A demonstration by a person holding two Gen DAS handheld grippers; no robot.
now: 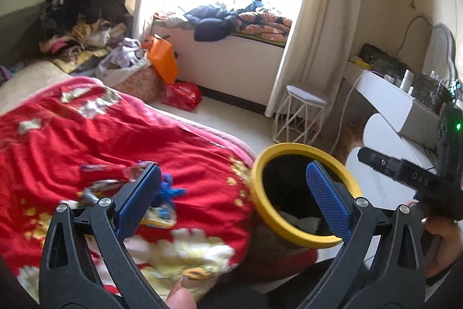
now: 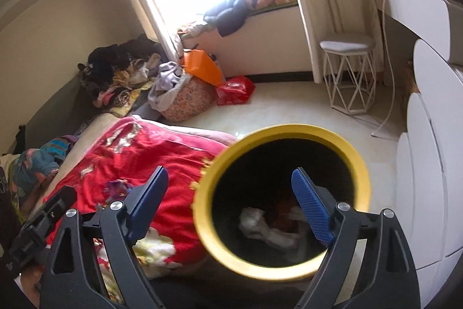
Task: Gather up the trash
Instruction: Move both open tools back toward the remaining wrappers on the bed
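Both grippers stand with jaws wide apart and nothing between the blue pads. From its own camera, the right gripper (image 2: pixel 230 203) hangs over the mouth of the yellow-rimmed trash bin (image 2: pixel 282 132), with one pad above the red blanket (image 2: pixel 150 152) and the other inside the ring of the rim. The left gripper (image 1: pixel 233 199) sits beside it, one pad over the blanket and the other over the bin's opening.

Largest in view is the bed (image 1: pixel 31 74), covered by the red flowered blanket, with the bin standing on the floor right against its foot. Beyond lie a window seat (image 1: pixel 231 54) heaped with dark clothes, a white worktop (image 1: pixel 385 94) at the right, and a white wire-legged stool (image 2: pixel 347 77). A patterned laundry basket (image 2: pixel 188 103), an orange bag (image 2: pixel 202 65) and a red plastic bag (image 2: pixel 235 89) cluster near the wall. Crumpled white paper trash (image 2: pixel 260 225) rests at the bottom of the bin. A small blue yarn scrap (image 1: pixel 170 190) lies on the blanket just beside the left gripper's pad.
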